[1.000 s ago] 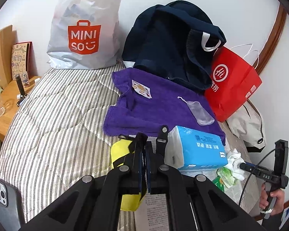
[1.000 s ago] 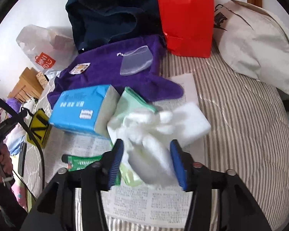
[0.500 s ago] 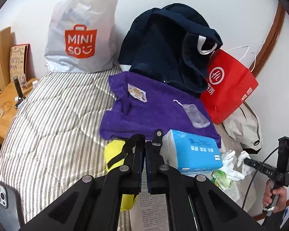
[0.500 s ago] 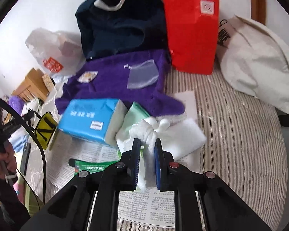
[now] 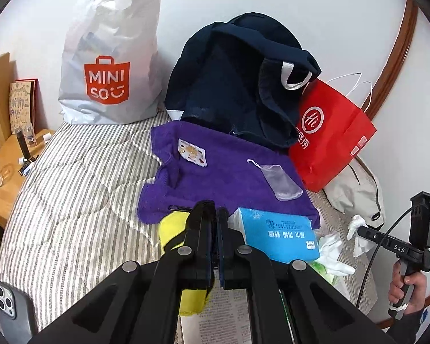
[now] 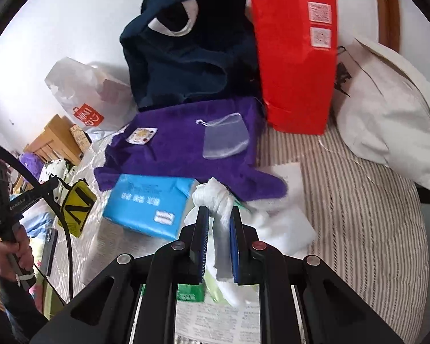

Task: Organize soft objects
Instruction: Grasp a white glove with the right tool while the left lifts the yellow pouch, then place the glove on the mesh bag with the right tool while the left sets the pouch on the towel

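**White cloth pinched in right fingers, above the clutter**

White cloth (image 6: 219,200): bunched, long axis running along the right gripper (image 6: 218,246), knotted end poking fwd past the tips. Fingers (image 6: 201,238) clamp it both sides. It sits over the blue tissue pack (image 6: 146,203) edge, purple towel (image 6: 180,149) just beyond. Left gripper (image 5: 215,246): closed, empty, farther off by the yellow pouch (image 5: 172,229). All on the bed (image 6: 367,215).

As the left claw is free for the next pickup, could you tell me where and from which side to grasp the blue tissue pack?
I would grip the blue tissue pack across its short width at the near end, coming from above. It lies flat on the newspaper, its soft wrapper should yield, and its top is uncovered. The purple towel borders its far end.
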### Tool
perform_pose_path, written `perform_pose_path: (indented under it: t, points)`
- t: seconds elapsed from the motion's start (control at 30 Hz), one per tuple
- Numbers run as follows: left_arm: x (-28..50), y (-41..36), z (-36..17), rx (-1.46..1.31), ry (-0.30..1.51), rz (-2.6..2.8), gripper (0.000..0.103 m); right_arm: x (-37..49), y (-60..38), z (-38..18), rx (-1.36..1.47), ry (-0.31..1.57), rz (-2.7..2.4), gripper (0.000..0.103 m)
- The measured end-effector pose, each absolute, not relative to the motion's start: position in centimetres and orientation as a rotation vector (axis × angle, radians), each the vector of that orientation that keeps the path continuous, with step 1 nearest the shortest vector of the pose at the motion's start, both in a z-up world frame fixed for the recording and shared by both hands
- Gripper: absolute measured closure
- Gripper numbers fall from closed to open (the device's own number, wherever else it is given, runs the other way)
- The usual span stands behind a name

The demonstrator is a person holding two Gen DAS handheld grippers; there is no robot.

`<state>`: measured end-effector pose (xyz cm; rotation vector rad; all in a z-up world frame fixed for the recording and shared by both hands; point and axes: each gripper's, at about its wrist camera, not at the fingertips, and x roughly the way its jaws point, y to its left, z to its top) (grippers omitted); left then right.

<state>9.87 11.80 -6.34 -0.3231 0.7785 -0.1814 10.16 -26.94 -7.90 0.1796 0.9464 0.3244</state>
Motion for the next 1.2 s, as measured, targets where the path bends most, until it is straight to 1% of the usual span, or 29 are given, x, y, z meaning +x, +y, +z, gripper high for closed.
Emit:
perform_pose_path:
  t: [0.3,0.5,0.73,1.2]
  points:
    - [12.1,11.2,-4.5,-0.283,0.757,-0.193,0.099,13.6,-24.6,-7.0,0.166,0.926,0.346,0.089]
    - [14.2,10.7,-3.5,-0.277,0.741,-0.207,0.099,16.5,-23.7,-7.6,0.155,0.934,0.324,0.089]
    - [17.2,10.0,-3.7,-0.267,0.757,-0.223,0.099,19.2,-23.2,-8.8,0.178,0.956,0.318,0.089]
    - [23.1,8.1,-5.0,-0.273,0.785,-0.274,0.099,23.9,-22.0,-11.8,0.131,1.019,0.266,0.089]
